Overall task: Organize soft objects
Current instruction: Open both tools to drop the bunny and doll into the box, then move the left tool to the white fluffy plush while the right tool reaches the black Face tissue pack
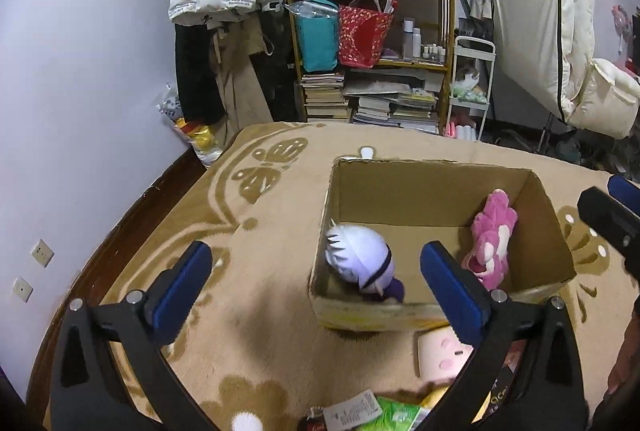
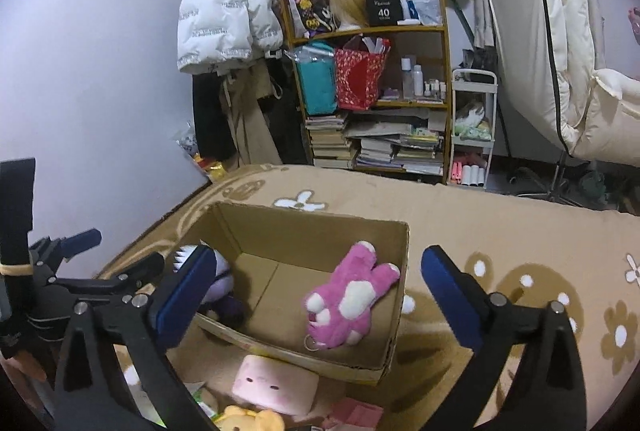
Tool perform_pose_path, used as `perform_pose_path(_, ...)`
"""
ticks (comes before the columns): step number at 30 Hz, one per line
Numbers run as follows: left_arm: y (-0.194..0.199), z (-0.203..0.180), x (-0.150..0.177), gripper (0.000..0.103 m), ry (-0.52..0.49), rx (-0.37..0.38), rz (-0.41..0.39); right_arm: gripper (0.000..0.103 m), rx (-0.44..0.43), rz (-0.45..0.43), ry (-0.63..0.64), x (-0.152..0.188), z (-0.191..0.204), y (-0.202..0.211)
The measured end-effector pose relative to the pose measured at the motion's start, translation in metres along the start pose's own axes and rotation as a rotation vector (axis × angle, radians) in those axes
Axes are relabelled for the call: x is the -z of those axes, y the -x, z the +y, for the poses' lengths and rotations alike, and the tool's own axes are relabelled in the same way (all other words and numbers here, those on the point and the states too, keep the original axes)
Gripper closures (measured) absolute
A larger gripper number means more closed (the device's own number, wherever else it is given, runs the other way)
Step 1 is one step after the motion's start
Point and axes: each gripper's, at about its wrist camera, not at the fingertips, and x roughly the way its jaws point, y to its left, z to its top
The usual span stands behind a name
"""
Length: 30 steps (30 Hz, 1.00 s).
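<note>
Lying on the patterned rug (image 2: 500, 231) just short of the cardboard box (image 2: 396, 295), the pink square plush (image 2: 274, 383) with the little stitched face looks like the next soft thing to be picked up. It sits below and slightly toward the left finger of the right tongs (image 2: 316, 295), close beneath them, while from the left tongs (image 1: 316, 283) it shows under and behind the right finger (image 1: 452, 283), as a pale block (image 1: 442, 355) partly hidden. By that reading the right tongs are nearer and better lined up, though the margin is small. Its long axis runs roughly across the right tongs' opening, face up and turned toward the camera, so a downward reach with little or no wrist turn would probably close across its shorter side. Both tongs are spread wide and hold nothing. Beyond it, inside the box, a pink plush rabbit (image 2: 348, 299) leans head-up against the right wall, its length running up that wall, and a white-haired doll in purple (image 1: 364, 263) is tucked in the near left corner. A yellow bear plush (image 2: 248, 419) and a green packet (image 1: 396, 413) lie nearer the tongs than the box, at the bottom edge.
</note>
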Motion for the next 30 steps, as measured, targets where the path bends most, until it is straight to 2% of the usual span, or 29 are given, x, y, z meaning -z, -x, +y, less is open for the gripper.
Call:
perform_pose_path(9,0.032,0.009,0.011,0.000,-0.010,-0.013,0.010,0.000,-0.008,-0.034,-0.008,-0.009,0.010,0.028)
perform_pose_path(16,0.063,0.014,0.025,0.000,-0.001,-0.038,0.008,0.000,0.000,-0.036,-0.009,-0.002,0.015,0.048)
perform_pose_path(23,0.080,0.025,0.041,0.000,0.050,-0.037,0.037,0.000,-0.024,-0.006,0.001,0.022,0.019,0.064)
perform_pose_path(30,0.076,0.023,0.059,0.000,0.047,-0.031,0.091,0.000,-0.018,0.031,-0.015,0.046,0.018,0.066)
